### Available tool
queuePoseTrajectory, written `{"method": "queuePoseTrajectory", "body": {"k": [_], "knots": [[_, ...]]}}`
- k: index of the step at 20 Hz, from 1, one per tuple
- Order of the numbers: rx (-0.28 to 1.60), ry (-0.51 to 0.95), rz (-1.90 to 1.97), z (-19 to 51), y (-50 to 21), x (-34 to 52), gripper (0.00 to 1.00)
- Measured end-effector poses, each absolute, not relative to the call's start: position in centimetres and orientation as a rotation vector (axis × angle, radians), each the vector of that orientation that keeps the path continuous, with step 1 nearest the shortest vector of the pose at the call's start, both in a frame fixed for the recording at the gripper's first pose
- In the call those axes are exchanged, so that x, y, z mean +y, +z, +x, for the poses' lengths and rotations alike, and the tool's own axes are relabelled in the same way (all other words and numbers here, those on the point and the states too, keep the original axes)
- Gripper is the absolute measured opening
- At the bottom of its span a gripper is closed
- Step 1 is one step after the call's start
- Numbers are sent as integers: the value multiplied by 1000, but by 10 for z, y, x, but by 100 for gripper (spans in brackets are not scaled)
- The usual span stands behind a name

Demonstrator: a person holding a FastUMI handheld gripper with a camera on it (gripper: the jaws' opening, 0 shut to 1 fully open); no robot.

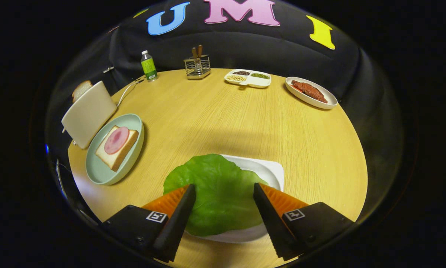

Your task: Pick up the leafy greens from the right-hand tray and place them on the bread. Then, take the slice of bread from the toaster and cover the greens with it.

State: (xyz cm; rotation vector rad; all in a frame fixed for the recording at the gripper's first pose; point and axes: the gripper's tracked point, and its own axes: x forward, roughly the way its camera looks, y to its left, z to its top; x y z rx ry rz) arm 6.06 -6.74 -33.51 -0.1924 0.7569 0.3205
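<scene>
The gripper [224, 191] is spread wide, holding nothing, with the leafy greens [219, 193] on the white tray [273, 171] between its fingers, and the bread [116, 147] lies toward ten o'clock.

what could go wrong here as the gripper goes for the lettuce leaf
1. The gripper is open with its fingers either side of the lettuce leaf, which lies flat on the white tray; closing may pinch only a thin fold, or scrape the tray and shift it.
2. The leaf looks wider than the bread with ham on the green plate, so it may drape over unevenly.
</scene>
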Motion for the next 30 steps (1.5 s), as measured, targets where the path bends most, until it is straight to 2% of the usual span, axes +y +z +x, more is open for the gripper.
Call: {"method": "queuePoseTrajectory", "body": {"k": [4,6,7,9,10,12,16,24,30], "knots": [[754,324,-191,63,-337,-65,92],[758,333,-199,63,-337,-63,75],[759,328,-199,63,-338,-63,75],[750,323,-194,64,-335,-64,33],[741,318,-209,65,-335,-67,33],[745,323,-194,66,-334,-67,11],[798,297,-100,67,-334,-70,5],[712,238,-62,55,-266,-63,5],[672,245,-13,39,-210,-17,5]]}}
